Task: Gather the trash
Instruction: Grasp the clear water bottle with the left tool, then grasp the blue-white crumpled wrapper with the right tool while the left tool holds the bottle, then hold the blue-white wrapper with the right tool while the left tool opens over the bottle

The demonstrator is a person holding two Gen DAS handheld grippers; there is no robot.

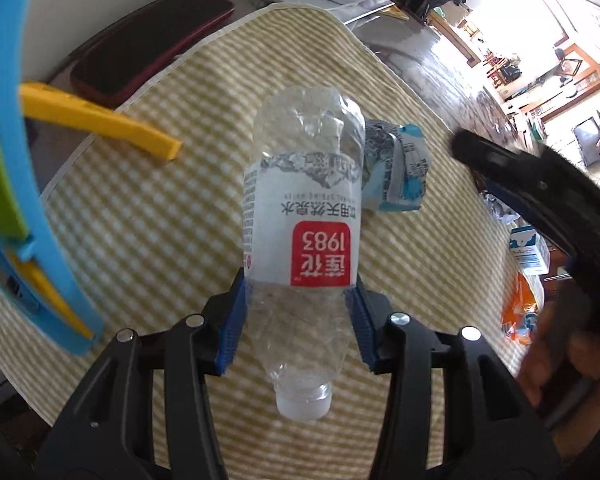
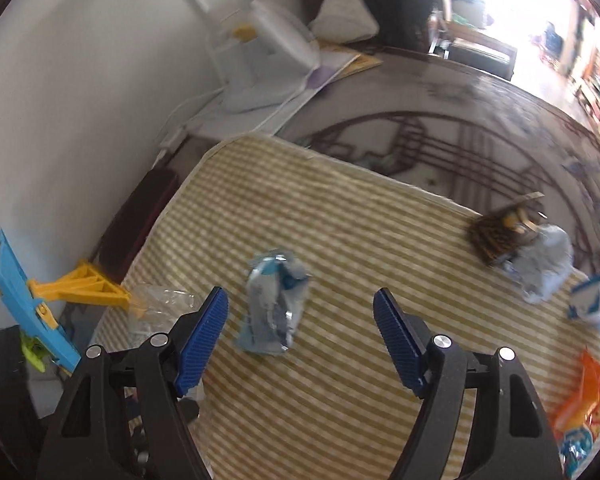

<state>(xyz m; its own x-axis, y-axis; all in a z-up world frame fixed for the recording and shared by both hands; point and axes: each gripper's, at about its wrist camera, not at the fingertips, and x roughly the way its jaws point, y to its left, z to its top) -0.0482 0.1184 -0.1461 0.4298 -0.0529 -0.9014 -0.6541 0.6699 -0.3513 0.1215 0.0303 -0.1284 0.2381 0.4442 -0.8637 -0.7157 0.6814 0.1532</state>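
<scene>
left gripper (image 1: 298, 316) clamped on crushed water bottle (image 1: 302, 224), held over checked mat (image 1: 148, 220) | right gripper (image 2: 300, 340) wide open, empty, near crumpled wrapper (image 2: 274, 306) | risk: thin plastic buckles, bottle slips

One clear plastic bottle (image 1: 302, 248). Two crushed blue-and-white cartons, one (image 2: 274, 304) mid-mat, one (image 2: 546, 270) at three o'clock. One small milk box (image 2: 596, 304). One orange snack bag (image 2: 582, 404) at four o'clock. One brown comb (image 2: 500, 232). One checked mat (image 2: 340, 208).

Clear bottle (image 1: 300, 240) (red label), yellow-checked mat (image 1: 160, 240), blue-padded tongs (image 2: 300, 336).
</scene>
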